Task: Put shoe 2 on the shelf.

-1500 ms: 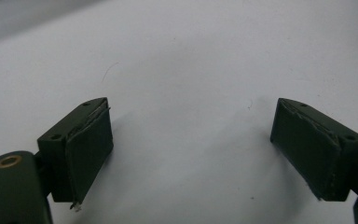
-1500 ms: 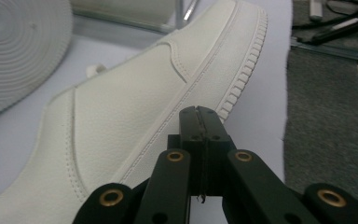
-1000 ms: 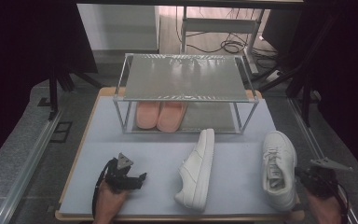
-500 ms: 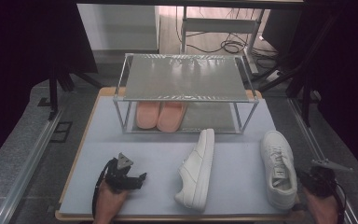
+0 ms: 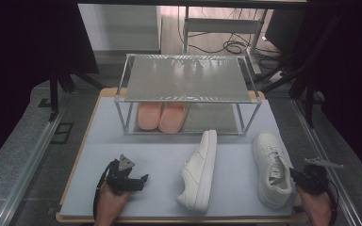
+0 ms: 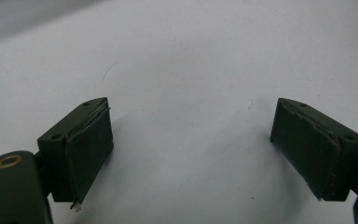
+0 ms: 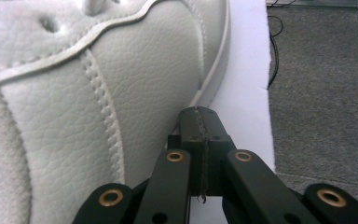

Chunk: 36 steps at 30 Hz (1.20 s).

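Right gripper (image 5: 296,176): jaws pressed together, empty, now retreating to the heel side of right sneaker (image 5: 272,168), lower right of frame | left gripper (image 5: 140,181): spread apart over worktop (image 5: 160,155) | judged: nudging done.

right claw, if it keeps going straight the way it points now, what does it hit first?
Most likely the white sneaker: the right claw, jaws shut, sits against its side near the sole edge. Depth is unclear, so it might just graze past along the blue mat.

Grey carpet (image 5: 23,141) flanked the table (image 5: 155,157); at twelve o'clock, cables (image 5: 226,46) lay on a lit floor (image 5: 169,28) beneath dark surroundings.
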Motion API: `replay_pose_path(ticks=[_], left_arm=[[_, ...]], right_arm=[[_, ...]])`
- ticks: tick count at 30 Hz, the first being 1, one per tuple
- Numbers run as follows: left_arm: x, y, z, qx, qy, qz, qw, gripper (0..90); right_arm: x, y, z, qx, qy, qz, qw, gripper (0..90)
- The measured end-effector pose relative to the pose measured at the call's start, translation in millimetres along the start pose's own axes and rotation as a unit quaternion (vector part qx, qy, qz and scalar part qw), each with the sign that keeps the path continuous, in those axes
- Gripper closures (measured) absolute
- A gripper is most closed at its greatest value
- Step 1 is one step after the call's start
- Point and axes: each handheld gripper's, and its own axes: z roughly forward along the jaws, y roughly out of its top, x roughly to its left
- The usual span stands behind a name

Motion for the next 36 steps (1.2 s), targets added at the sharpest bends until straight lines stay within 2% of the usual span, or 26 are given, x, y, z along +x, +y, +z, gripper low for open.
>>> replay_pose_path(ticks=[6, 18, 20, 22, 24, 27, 29, 30, 31, 36], left_arm=[[-0.1, -0.1, 0.0, 0.0, 0.0, 0.0, 1.0, 12.8], [-0.2, -0.1, -0.1, -0.001, 0.001, 0.001, 1.0, 12.9], [-0.3, -0.1, -0.1, -0.001, 0.001, 0.001, 1.0, 12.9], [-0.3, -0.1, -0.1, -0.001, 0.001, 0.001, 1.0, 12.9], [-0.3, -0.1, -0.1, -0.001, 0.001, 0.001, 1.0, 12.9], [-0.3, -0.1, -0.1, -0.001, 0.001, 0.001, 1.0, 12.9], [-0.2, -0.1, -0.1, -0.001, 0.001, 0.001, 1.0, 12.9], [-0.3, -0.1, -0.1, -0.001, 0.001, 0.001, 1.0, 12.9], [-0.3, -0.1, -0.1, -0.001, 0.001, 0.001, 1.0, 12.9], [-0.2, -0.1, -0.1, -0.001, 0.001, 0.001, 1.0, 12.9]], right_arm=[[-2.3, 2.0, -11.4, -0.006, -0.006, -0.005, 0.9999, 90.0], [4.9, 14.3, -50.2, -0.042, 0.016, -0.014, 0.9989, 90.0], [10.1, 20.4, -59.7, -0.052, 0.02, -0.019, 0.9983, 90.0], [12.5, 22.5, -62.1, -0.055, 0.022, -0.023, 0.998, 90.0], [21.0, 28.7, -66.3, -0.061, 0.034, -0.031, 0.9971, 90.0], [27.7, 31.8, -65.5, -0.061, 0.038, -0.037, 0.9967, 90.0], [34.6, 34.2, -63.1, -0.062, 0.048, -0.042, 0.996, 90.0], [42.5, 36.1, -61.2, -0.062, 0.054, -0.05, 0.9953, 90.0], [42.5, 36.1, -61.2, -0.062, 0.054, -0.05, 0.9953, 90.0], [62.7, 41.4, -57.3, -0.065, 0.078, -0.066, 0.9926, 90.0]])
